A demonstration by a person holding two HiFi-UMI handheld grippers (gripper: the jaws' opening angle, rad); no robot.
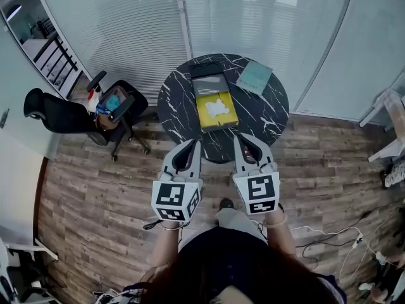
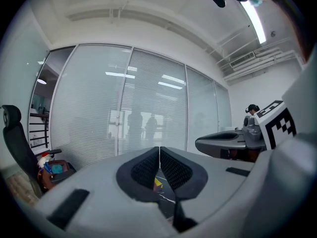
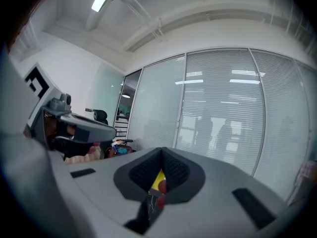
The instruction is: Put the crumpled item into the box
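A white crumpled item point(image 1: 217, 106) lies inside a yellow open box point(image 1: 207, 120) on the round black marble table point(image 1: 177, 100); the box's dark grey lid point(image 1: 209, 81) is folded back behind it. My left gripper point(image 1: 195, 144) and right gripper point(image 1: 237, 139) hover side by side above the floor at the table's near edge, short of the box, both shut with nothing in them. In the left gripper view the left gripper point(image 2: 159, 150) shows its pads pressed together, with a sliver of yellow box point(image 2: 157, 184) below. The right gripper point(image 3: 161, 152) looks the same, above a sliver of yellow box point(image 3: 158, 180).
A teal book point(image 1: 254, 76) lies at the table's far right. A black office chair point(image 1: 69, 116) holding a bag stands left of the table. Glass walls with blinds close off the back. White furniture point(image 1: 392, 125) and cables point(image 1: 329, 242) are on the wooden floor at right.
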